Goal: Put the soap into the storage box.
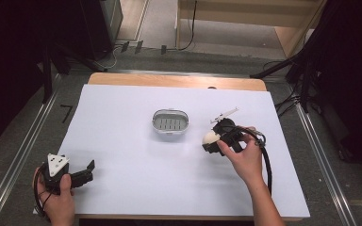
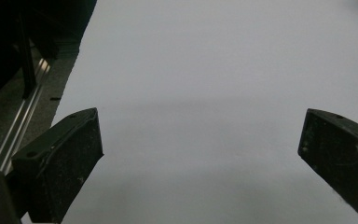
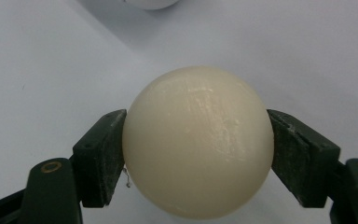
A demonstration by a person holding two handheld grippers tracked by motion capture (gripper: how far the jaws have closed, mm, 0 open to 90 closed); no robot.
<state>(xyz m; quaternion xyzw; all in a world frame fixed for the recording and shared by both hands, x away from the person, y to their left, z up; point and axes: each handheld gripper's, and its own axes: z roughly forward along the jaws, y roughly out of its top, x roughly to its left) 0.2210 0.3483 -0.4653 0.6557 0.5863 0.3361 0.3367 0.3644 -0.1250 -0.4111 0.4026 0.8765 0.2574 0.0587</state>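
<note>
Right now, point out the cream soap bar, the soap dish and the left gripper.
cream soap bar [image 3: 198, 140], right gripper view, middle of its rounded face
soap dish [image 1: 170, 114], high view, far rim
left gripper [image 2: 200, 158], left gripper view, midway between its fingertips

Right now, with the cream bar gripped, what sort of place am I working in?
Probably a recording rig or lab, not a home. The wooden table is covered by a plain white sheet, metal rails run along the grey floor beside it, and black cables trail behind. A small grey slotted dish is the sole prop.

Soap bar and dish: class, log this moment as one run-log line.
right claw: shut on soap bar | left claw: open, idle | dish: empty, left of soap
</note>
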